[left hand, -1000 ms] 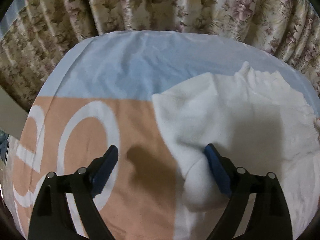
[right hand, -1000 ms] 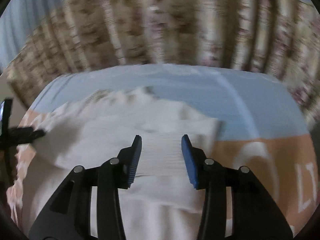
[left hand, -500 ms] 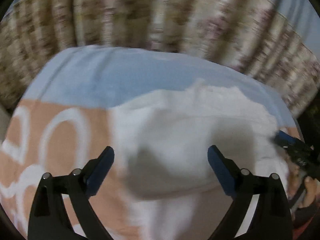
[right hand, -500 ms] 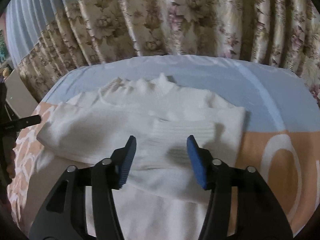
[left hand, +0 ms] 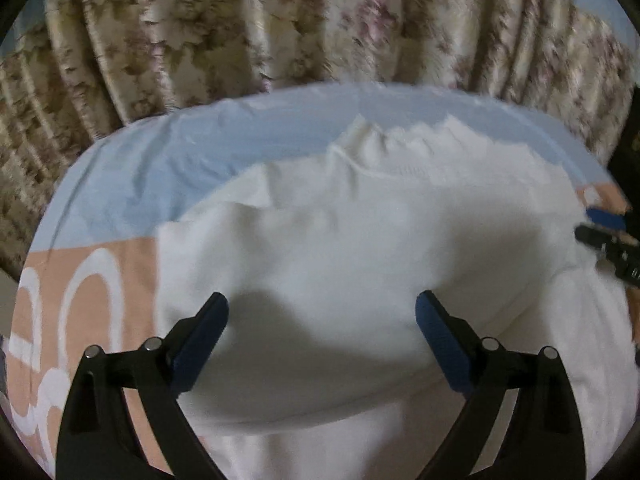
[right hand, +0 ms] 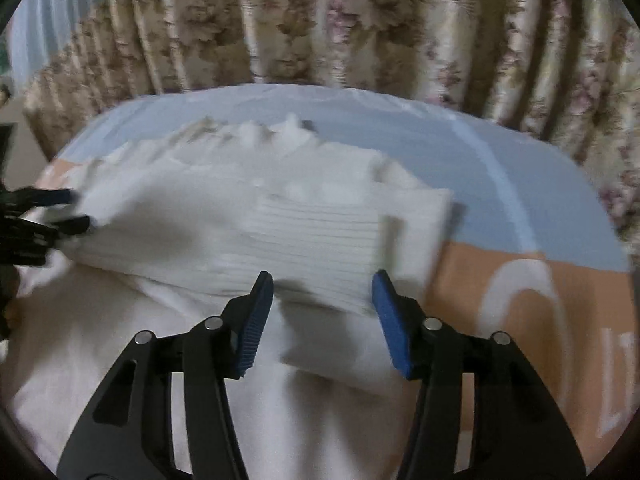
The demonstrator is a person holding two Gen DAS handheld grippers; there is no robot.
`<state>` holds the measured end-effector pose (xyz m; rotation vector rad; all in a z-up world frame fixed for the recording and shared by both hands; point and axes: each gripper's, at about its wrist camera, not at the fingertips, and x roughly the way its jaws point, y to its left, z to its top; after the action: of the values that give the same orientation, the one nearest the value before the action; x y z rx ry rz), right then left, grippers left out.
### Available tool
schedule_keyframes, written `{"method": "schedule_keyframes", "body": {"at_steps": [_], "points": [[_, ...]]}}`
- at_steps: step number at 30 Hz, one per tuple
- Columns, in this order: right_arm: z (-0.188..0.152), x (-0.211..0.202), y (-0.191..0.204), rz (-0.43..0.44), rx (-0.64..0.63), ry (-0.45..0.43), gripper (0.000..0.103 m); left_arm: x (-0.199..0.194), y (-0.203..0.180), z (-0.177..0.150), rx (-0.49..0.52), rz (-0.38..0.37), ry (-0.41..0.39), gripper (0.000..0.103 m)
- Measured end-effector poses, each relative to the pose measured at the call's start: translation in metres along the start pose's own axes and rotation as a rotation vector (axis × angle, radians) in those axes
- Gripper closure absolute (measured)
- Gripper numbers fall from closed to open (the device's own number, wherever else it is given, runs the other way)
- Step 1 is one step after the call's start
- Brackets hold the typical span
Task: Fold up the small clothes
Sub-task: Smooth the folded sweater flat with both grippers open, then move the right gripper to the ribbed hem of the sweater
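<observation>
A white knit sweater point(left hand: 360, 240) lies on the bed with its sleeves folded across the body; its ruffled collar point(left hand: 400, 140) points toward the curtain. It also shows in the right wrist view point(right hand: 240, 220), with a ribbed cuff point(right hand: 320, 232) lying on top. My left gripper point(left hand: 322, 312) is open and empty, just above the folded sleeve. My right gripper point(right hand: 322, 292) is open and empty, over the cuff's near edge. Each gripper shows at the edge of the other's view: the right one point(left hand: 604, 232), the left one point(right hand: 40, 216).
The bed sheet is light blue point(left hand: 160, 176) at the far side and orange with white letters point(left hand: 80, 280) nearer. A floral curtain point(left hand: 280, 32) hangs right behind the bed. A dark object point(left hand: 632, 140) stands at the far right.
Both grippers have moved inward over the sweater. The left swung right from the sheet onto the folded sleeve; the right opened wider over the cuff. The sweater lies unchanged.
</observation>
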<state>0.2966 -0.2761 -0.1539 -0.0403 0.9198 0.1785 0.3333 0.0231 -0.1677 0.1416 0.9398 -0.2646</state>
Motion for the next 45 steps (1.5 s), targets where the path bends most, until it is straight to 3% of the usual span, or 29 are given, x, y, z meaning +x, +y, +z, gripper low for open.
{"method": "schedule_keyframes", "body": {"at_steps": [2,4,10,12,16,18,20,22,24,28,30,32,35,40,45], "points": [[0.008,-0.007,-0.002,0.041,0.038,-0.035,0.048,-0.004,0.01,0.012,-0.058,-0.017,-0.018,0.002],[0.02,-0.007,0.006,0.078,0.054,-0.059,0.045,0.005,0.014,0.025,-0.094,0.001,0.016,0.002],[0.047,0.035,0.052,0.129,-0.021,0.006,0.045,0.045,0.016,0.035,-0.123,0.032,0.083,0.002],[0.044,0.045,0.051,0.109,-0.027,0.034,0.047,0.043,0.015,0.03,-0.097,0.045,0.061,0.002],[0.034,0.039,0.027,0.073,0.0,0.006,0.05,0.039,0.023,0.019,-0.098,0.046,0.032,0.002],[0.029,0.035,0.01,0.096,0.043,-0.003,0.059,0.035,0.027,0.017,-0.107,0.063,0.03,0.002],[0.025,0.031,0.005,0.106,0.052,-0.009,0.06,0.028,0.03,0.012,-0.123,0.093,0.036,0.002],[0.024,0.025,0.006,0.1,0.049,-0.019,0.059,0.02,0.034,0.009,-0.158,0.09,0.046,0.002],[0.021,0.016,0.011,0.094,0.042,-0.03,0.042,0.008,0.034,0.003,-0.186,0.063,0.041,0.002],[0.007,-0.009,0.029,0.09,0.018,-0.041,0.038,-0.022,0.018,-0.015,-0.186,0.053,0.032,0.002],[-0.008,-0.019,0.037,0.104,0.031,-0.022,0.027,-0.035,0.009,-0.032,-0.195,0.023,0.051,0.002],[-0.026,-0.029,0.046,0.115,0.033,0.0,0.023,-0.043,0.002,-0.048,-0.203,-0.008,0.081,0.002],[-0.048,-0.041,0.059,0.096,0.005,0.026,0.023,-0.052,-0.009,-0.074,-0.202,-0.036,0.116,0.002],[-0.085,-0.065,0.07,0.095,-0.006,0.037,0.023,-0.08,-0.03,-0.111,-0.132,-0.007,0.129,0.002],[-0.116,-0.11,0.066,0.13,0.047,0.028,0.02,-0.116,-0.029,-0.147,-0.155,-0.038,0.144,0.002]]}}
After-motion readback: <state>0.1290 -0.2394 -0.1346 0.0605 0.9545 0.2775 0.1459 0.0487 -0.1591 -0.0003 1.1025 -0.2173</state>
